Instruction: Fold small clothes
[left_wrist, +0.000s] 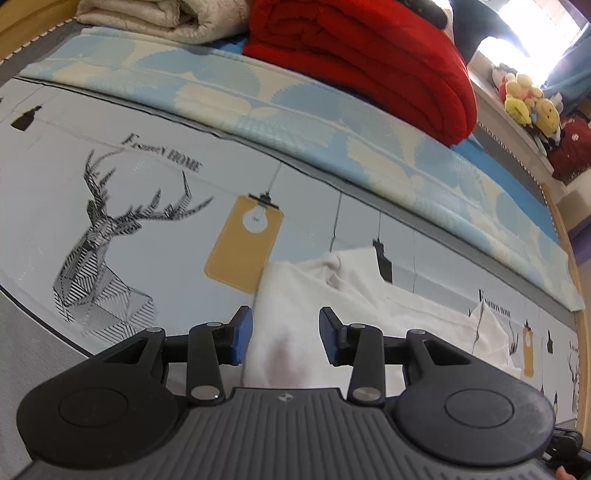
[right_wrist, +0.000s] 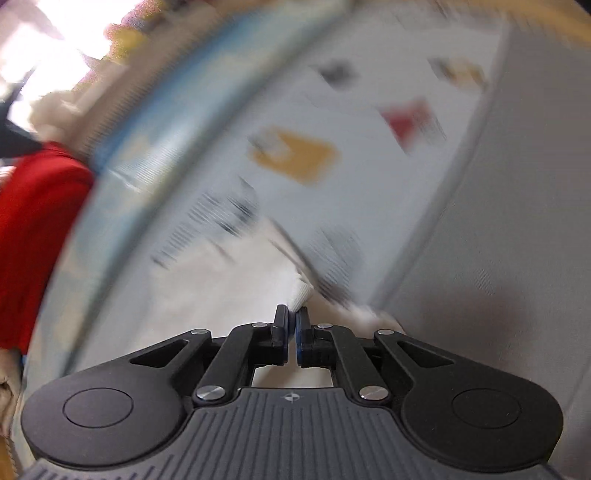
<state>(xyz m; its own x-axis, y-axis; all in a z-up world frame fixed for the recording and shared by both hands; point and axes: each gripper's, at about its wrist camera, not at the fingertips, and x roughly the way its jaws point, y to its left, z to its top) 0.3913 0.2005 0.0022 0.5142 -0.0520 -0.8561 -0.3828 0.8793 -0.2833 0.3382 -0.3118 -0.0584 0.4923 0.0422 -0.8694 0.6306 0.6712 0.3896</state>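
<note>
Black lettering reading "Fashion HOME" — the first word in slanted script, partly hard to make out — stands on the pale printed bedsheet (left_wrist: 177, 229), just above the striped deer head (left_wrist: 107, 236), in the left wrist view. The same words repeat, smaller, near the sheet's right edge. The right wrist view is too blurred for any text.

Left gripper (left_wrist: 285, 335): black linkage arms are carrying blue-faced fingers (left_wrist: 242, 334); silver pivot screws are showing at each joint. A dark grey ribbed housing with a small round emblem is sitting behind the fingers, flanked by two black round discs. Right gripper (right_wrist: 291, 334): identical black linkage, silver screws, ribbed grey housing and emblem are showing; its pads (right_wrist: 303, 334) are appearing dark blue.
</note>
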